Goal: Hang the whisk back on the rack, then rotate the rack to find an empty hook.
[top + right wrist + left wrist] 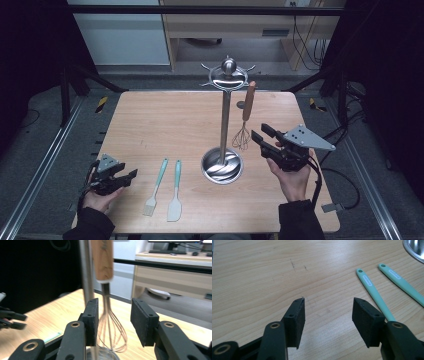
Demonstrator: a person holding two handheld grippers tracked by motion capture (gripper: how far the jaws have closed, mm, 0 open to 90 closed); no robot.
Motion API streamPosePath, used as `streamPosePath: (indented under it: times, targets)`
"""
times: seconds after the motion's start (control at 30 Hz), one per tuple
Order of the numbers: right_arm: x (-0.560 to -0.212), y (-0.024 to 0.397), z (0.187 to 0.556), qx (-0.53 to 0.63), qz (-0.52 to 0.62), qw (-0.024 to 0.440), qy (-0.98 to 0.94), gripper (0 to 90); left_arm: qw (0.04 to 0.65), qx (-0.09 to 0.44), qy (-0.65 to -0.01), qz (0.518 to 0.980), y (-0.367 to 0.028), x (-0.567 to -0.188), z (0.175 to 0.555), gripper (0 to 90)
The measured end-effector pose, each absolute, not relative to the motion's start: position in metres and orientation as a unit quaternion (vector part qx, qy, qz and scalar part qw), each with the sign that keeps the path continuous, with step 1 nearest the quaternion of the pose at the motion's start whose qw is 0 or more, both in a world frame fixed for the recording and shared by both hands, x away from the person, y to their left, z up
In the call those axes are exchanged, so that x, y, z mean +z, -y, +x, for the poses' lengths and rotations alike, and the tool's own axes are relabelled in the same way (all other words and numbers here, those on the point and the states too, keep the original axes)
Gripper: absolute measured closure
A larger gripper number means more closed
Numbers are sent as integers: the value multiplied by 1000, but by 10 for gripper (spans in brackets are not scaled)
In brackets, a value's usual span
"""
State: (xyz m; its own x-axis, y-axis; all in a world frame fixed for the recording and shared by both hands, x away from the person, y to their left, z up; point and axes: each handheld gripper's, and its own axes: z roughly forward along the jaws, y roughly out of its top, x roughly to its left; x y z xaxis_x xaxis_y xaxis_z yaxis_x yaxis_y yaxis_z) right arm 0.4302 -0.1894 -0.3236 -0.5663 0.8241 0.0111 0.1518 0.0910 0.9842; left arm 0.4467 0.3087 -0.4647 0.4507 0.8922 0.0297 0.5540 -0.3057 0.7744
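A steel utensil stand with a round base rises from the middle of the wooden table. A wooden-handled whisk hangs from one of its hooks; in the right gripper view the whisk hangs just beyond the jaws, beside the pole. My right gripper is open, level with the whisk wires and just to their right. A teal-handled brush and teal spatula lie side by side on the table. At the front left my left gripper rests open, empty, left of the brush.
A light cabinet and a wooden desk stand beyond the table's far edge, with cables on the floor. Black frame bars run along both sides. Bare wood spreads across the left half of the table.
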Motion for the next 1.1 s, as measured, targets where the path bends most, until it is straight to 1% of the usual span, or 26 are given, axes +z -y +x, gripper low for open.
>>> streamPosePath:
  times: [0.07, 0.13, 0.23, 0.3, 0.37, 0.4, 0.43, 0.47, 0.53, 0.6, 0.63, 0.7, 0.77, 0.87, 1.1]
  targets:
    - [-325, 193, 429, 558, 367, 304, -679, 611, 361, 235, -466, 773, -309, -465, 447, 450]
    - [-325, 195, 428, 553, 372, 307, -679, 614, 363, 237, -464, 772, -309, -465, 447, 452]
    - [-325, 198, 427, 551, 377, 321, -672, 583, 365, 240, -462, 772, -310, -464, 447, 457]
    - [-324, 199, 427, 551, 378, 332, -666, 582, 366, 240, -462, 771, -310, -464, 447, 459]
    - [-323, 201, 426, 552, 380, 337, -661, 551, 368, 241, -463, 770, -310, -464, 446, 459]
    - [-322, 201, 425, 551, 379, 345, -658, 556, 368, 245, -462, 768, -311, -464, 446, 460]
    - [-321, 201, 425, 557, 374, 342, -658, 569, 370, 244, -465, 766, -311, -463, 446, 462]
    - [-320, 201, 425, 556, 378, 332, -662, 563, 371, 245, -466, 765, -311, -463, 446, 464]
    - [-318, 200, 425, 551, 378, 337, -663, 538, 370, 244, -467, 765, -312, -463, 446, 465]
    - [-316, 200, 426, 556, 380, 332, -661, 495, 368, 242, -467, 767, -312, -463, 446, 467]
    - [-315, 200, 426, 556, 385, 331, -658, 493, 370, 243, -467, 766, -312, -463, 446, 467]
    - [-311, 200, 427, 561, 381, 325, -659, 533, 368, 241, -466, 768, -311, -463, 446, 468]
    - [-307, 199, 425, 558, 384, 332, -656, 544, 366, 240, -466, 769, -310, -463, 446, 467]
    - [-302, 199, 425, 562, 386, 326, -655, 571, 365, 237, -467, 770, -310, -463, 446, 467]
    - [-288, 197, 427, 563, 384, 327, -655, 698, 363, 227, -469, 773, -309, -464, 447, 452]
